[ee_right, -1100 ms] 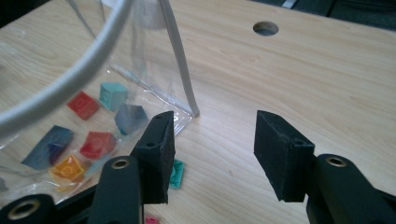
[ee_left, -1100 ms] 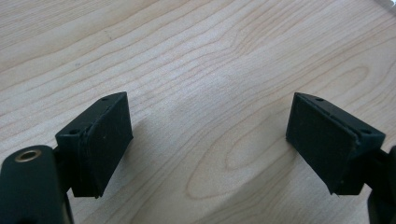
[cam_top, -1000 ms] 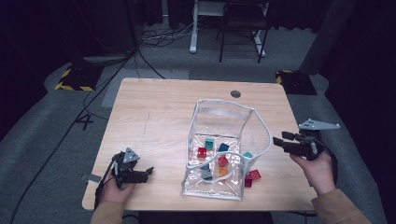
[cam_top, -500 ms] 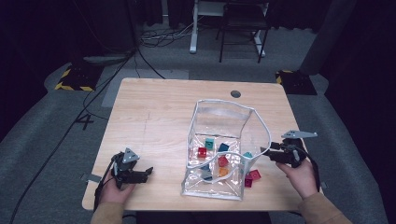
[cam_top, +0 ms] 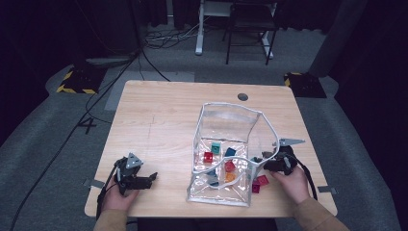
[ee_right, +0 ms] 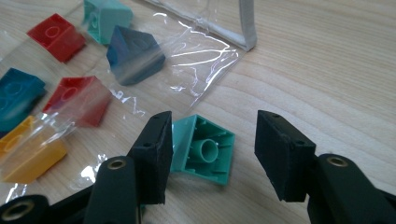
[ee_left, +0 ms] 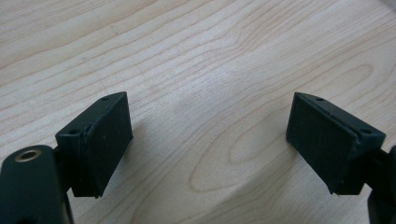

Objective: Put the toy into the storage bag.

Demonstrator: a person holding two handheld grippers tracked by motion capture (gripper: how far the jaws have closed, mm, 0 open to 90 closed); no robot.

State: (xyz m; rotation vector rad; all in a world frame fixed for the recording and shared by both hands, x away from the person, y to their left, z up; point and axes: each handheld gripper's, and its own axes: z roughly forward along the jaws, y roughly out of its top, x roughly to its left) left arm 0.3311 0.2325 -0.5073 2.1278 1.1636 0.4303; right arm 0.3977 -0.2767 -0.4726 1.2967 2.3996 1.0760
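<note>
A clear plastic bag (cam_top: 246, 122) stands open on the wooden table (cam_top: 159, 115), with several coloured bricks inside. In the right gripper view a teal brick (ee_right: 203, 151) lies upside down on the table just outside the bag's corner. My right gripper (ee_right: 212, 135) is open around it: the left jaw is at the brick's edge and the right jaw stands clear of it. From above, the right gripper (cam_top: 262, 162) sits low at the bag's right side. My left gripper (cam_top: 146, 179) rests open at the front left, with bare wood between its jaws (ee_left: 208, 121).
A magenta brick (cam_top: 261, 182) lies on the table by the bag's front right corner. Through the plastic I see red (ee_right: 57, 30), dark blue (ee_right: 135, 53) and yellow (ee_right: 32, 156) bricks. A cable hole (cam_top: 242, 96) is at the table's far side.
The right hand has come down and moved left, from beside the table's right edge to the bag's right side. The left gripper has stayed put.
</note>
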